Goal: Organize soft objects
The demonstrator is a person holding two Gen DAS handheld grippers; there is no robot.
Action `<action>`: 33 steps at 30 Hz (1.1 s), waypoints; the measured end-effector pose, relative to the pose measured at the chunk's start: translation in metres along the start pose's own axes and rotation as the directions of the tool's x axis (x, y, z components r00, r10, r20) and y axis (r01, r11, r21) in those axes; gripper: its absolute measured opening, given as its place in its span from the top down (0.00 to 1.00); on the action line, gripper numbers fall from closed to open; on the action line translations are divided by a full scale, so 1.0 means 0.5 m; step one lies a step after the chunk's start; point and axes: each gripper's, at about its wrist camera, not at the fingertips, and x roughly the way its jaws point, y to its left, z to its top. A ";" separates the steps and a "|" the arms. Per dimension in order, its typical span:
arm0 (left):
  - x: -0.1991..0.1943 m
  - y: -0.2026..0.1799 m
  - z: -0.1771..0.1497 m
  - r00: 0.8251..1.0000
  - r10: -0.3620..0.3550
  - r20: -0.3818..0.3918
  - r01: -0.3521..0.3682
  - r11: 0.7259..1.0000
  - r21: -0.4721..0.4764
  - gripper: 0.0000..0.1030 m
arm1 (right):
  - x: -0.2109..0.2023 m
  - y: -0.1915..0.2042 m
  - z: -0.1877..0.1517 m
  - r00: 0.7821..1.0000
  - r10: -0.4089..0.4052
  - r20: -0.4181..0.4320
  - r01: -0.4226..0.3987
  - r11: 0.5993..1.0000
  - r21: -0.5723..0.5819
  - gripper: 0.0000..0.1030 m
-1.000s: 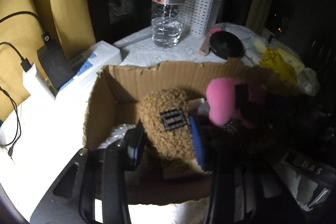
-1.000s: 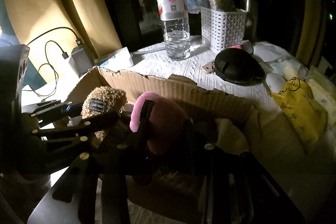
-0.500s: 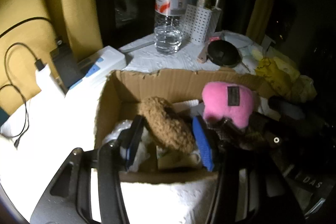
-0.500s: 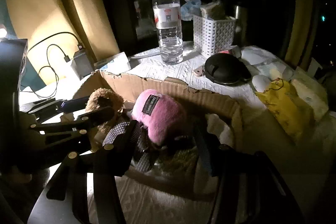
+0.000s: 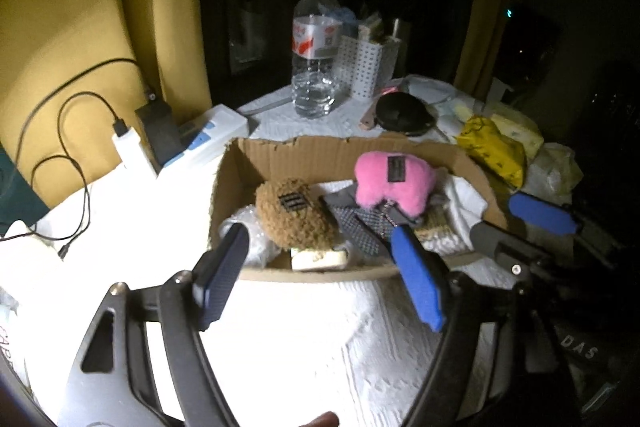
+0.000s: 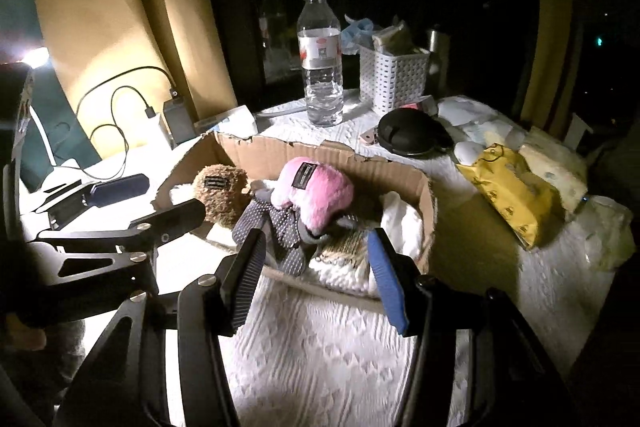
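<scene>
A torn cardboard box (image 5: 340, 151) (image 6: 320, 155) stands on the white cloth. In it lie a brown fuzzy plush (image 5: 294, 217) (image 6: 222, 193), a pink plush (image 5: 394, 179) (image 6: 316, 189) with grey dotted fabric (image 6: 272, 227) under it, and white soft items (image 6: 400, 223). My left gripper (image 5: 320, 275) is open and empty, held just before the box's near rim. My right gripper (image 6: 316, 271) is open and empty, also just before the near rim. Each gripper shows in the other's view: the right one (image 5: 532, 227), the left one (image 6: 132, 203).
Behind the box stand a water bottle (image 5: 316, 55) (image 6: 322, 63), a white perforated basket (image 6: 394, 77) and a black round case (image 6: 414, 133). A yellow packet (image 6: 508, 195) and pale packets lie to the right. Chargers and cables (image 5: 140, 135) lie to the left.
Both grippers let go of their plush toys inside the box, opened, and drew back toward me out of the box. The brown and pink plush now rest in the box.
</scene>
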 end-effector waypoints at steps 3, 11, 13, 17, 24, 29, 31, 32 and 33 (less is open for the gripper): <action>-0.028 -0.003 -0.004 1.000 -0.006 0.016 0.006 1.000 0.003 0.27 | -0.025 0.004 -0.007 1.000 -0.012 0.008 0.012 1.000 0.001 0.46; -0.093 -0.013 -0.021 0.999 -0.037 0.040 0.037 0.999 -0.005 0.12 | -0.092 0.011 -0.027 0.999 -0.043 0.033 0.043 0.999 0.012 0.46; -0.108 -0.016 -0.024 0.998 -0.042 0.046 0.042 0.999 -0.005 0.12 | -0.110 0.015 -0.031 0.998 -0.051 0.041 0.050 0.999 0.014 0.46; -0.144 -0.019 -0.030 0.997 -0.044 0.066 0.044 0.999 0.005 0.12 | -0.138 0.020 -0.037 0.996 -0.064 0.055 0.063 0.998 0.013 0.46; -0.206 -0.015 -0.038 0.995 -0.051 0.090 0.050 0.999 0.018 0.12 | -0.195 0.032 -0.044 0.992 -0.091 0.086 0.089 0.996 0.022 0.46; -0.244 -0.016 -0.042 0.993 -0.044 0.107 0.040 0.999 0.035 0.12 | -0.231 0.037 -0.048 0.989 -0.108 0.106 0.105 0.994 0.035 0.31; -0.258 -0.015 -0.043 0.992 -0.043 0.116 0.039 0.998 0.039 0.12 | -0.246 0.042 -0.048 0.986 -0.117 0.115 0.113 0.993 0.037 0.29; -0.265 -0.014 -0.044 0.992 -0.039 0.119 0.034 0.999 0.041 0.12 | -0.252 0.045 -0.048 0.985 -0.122 0.119 0.118 0.992 0.036 0.29; -0.271 -0.012 -0.044 0.992 -0.032 0.125 0.027 0.999 0.041 0.12 | -0.258 0.048 -0.047 0.984 -0.127 0.123 0.124 0.992 0.035 0.29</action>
